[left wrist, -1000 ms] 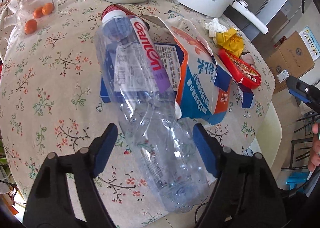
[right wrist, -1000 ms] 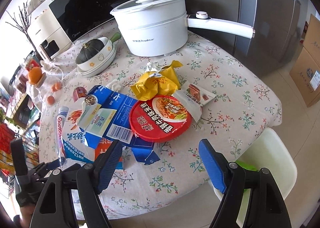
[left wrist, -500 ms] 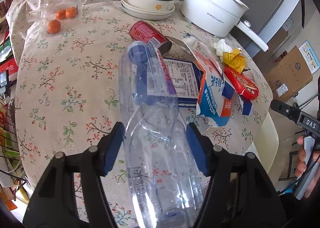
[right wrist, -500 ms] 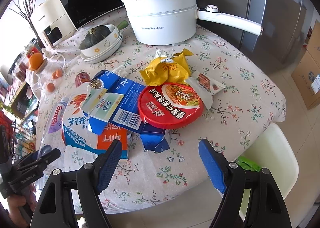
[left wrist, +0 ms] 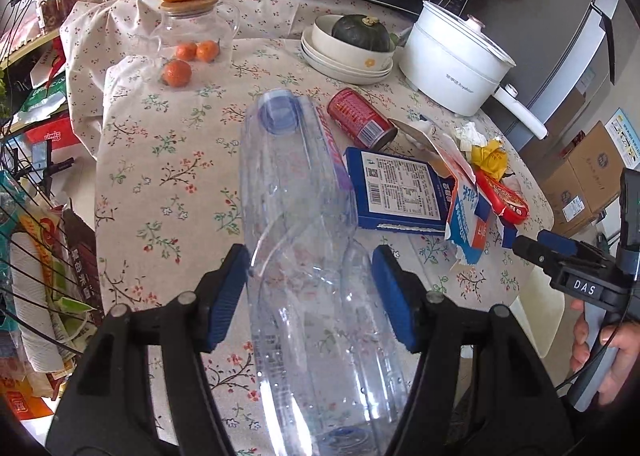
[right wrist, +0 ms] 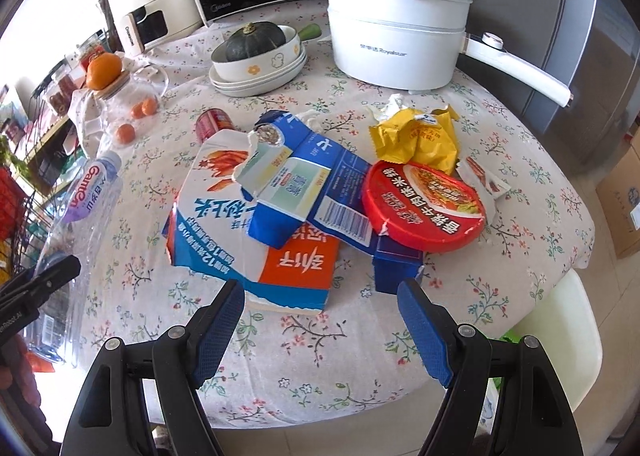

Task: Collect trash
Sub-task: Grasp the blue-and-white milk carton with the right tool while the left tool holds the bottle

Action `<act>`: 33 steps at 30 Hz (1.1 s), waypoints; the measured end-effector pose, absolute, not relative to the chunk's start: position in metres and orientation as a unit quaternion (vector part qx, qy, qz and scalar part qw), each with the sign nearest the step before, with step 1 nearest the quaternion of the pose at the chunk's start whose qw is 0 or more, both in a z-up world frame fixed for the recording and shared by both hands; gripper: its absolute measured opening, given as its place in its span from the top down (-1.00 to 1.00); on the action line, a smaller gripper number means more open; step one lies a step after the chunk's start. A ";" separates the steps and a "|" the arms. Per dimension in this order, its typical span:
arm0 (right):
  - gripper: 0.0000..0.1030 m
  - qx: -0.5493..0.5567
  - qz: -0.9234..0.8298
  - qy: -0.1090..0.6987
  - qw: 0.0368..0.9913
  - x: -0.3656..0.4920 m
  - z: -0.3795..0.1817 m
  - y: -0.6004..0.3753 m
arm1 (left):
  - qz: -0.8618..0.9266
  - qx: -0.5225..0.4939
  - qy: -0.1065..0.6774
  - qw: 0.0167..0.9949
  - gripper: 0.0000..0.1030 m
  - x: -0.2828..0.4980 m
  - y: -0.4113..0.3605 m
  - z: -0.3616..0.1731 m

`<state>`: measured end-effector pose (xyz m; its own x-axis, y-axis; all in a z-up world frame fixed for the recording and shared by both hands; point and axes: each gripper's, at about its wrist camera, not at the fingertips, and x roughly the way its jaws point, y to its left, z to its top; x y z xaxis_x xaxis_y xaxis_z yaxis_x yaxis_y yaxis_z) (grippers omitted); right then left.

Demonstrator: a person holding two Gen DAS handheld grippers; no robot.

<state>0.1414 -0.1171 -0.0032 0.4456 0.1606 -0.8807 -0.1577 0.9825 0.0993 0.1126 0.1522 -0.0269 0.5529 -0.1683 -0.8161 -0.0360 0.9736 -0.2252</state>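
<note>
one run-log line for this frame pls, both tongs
left tongs: shut on clear plastic bottle, lifted off table | right tongs: open, empty, over table edge near torn carton | red can: on table

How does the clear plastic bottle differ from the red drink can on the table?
The clear plastic bottle is see-through, with a blue cap; the red drink can is opaque. The bottle looks far longer than the can. The bottle is clamped between the left gripper pads and lifted, while the can lies on its side on the floral tablecloth, untouched. Both are drink containers, not upright.
</note>
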 end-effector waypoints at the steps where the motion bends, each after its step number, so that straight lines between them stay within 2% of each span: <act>1: -0.56 -0.006 0.094 0.515 0.852 0.139 -0.005 -0.110 | -0.038 -0.115 0.470 0.874 -0.27 0.112 0.156 -0.026; 7: -0.56 -0.041 0.099 0.506 0.856 0.128 -0.024 -0.063 | -0.017 -0.100 0.463 0.881 -0.27 0.109 0.165 -0.024; 13: -0.55 -0.121 0.051 0.461 0.877 0.121 -0.045 -0.009 | -0.019 -0.107 0.457 0.883 -0.27 0.106 0.173 -0.021; 17: -0.52 -0.179 0.012 0.426 0.887 0.121 -0.060 0.017 | -0.013 -0.102 0.455 0.884 -0.27 0.104 0.178 -0.020; 20: -0.42 -0.211 -0.025 0.404 0.890 0.124 -0.066 0.026 | -0.015 -0.111 0.456 0.883 -0.28 0.103 0.182 -0.020; 26: 0.05 -0.234 -0.085 0.382 0.890 0.137 -0.068 0.022 | -0.022 -0.113 0.459 0.881 -0.28 0.100 0.185 -0.021; 28: 0.47 -0.233 -0.087 0.380 0.891 0.140 -0.067 0.019 | -0.023 -0.114 0.459 0.881 -0.28 0.099 0.185 -0.021; 33: 0.87 -0.195 -0.048 0.363 0.910 0.134 -0.035 0.004 | -0.023 -0.117 0.453 0.884 -0.28 0.097 0.188 -0.017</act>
